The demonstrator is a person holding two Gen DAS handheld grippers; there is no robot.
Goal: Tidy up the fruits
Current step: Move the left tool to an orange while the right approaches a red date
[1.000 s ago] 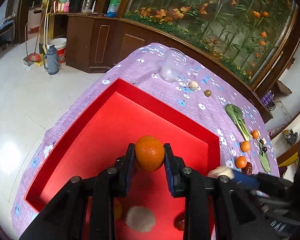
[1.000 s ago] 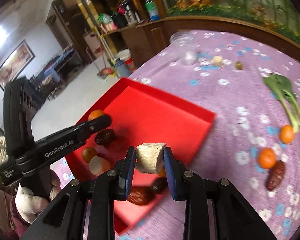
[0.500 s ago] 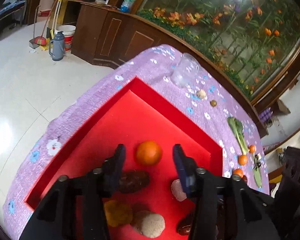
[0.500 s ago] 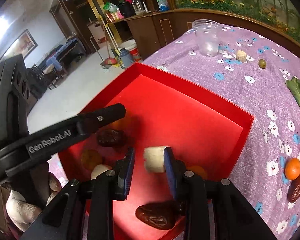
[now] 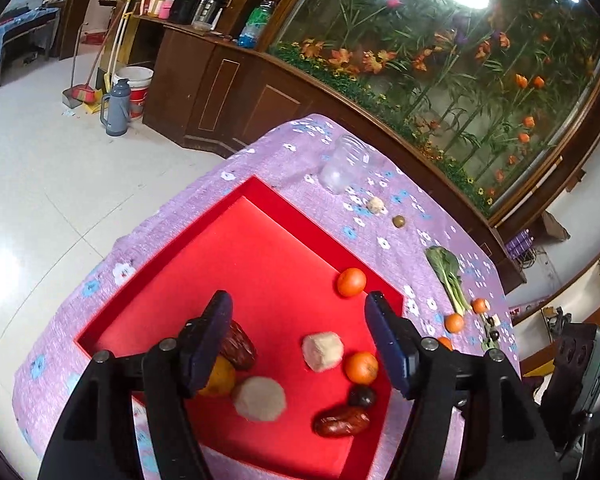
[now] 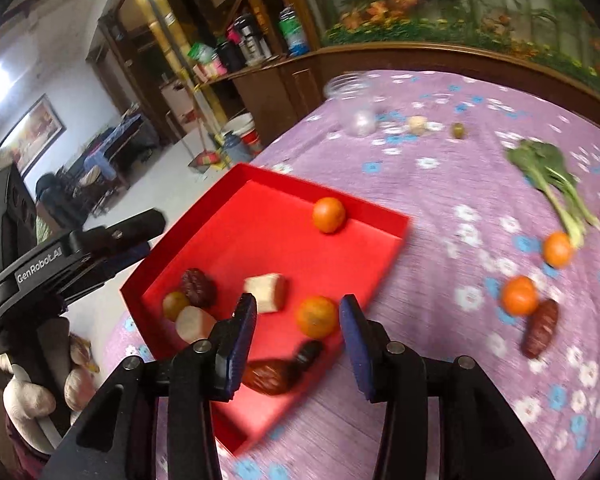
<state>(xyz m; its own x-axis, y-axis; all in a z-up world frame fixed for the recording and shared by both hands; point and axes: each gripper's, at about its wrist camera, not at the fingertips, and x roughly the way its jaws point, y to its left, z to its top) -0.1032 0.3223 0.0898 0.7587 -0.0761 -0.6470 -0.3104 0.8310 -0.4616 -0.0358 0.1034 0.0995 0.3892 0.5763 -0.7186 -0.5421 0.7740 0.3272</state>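
A red tray lies on the purple flowered tablecloth. It holds an orange by the far rim, a pale cut chunk, a second orange, a pale round piece, dates and a yellow fruit. My left gripper is open and empty above the tray. My right gripper is open and empty above the tray's near corner. Loose oranges and a date lie on the cloth at right.
A clear plastic jar, a pale chunk, an olive and a leafy green lie on the cloth beyond the tray. A wooden counter and planter wall stand behind. Floor drops off left of the table.
Both grippers opened and pulled back. The left one released the orange, which rolled to the tray's far rim. The right one released the pale chunk, which now lies in the tray.
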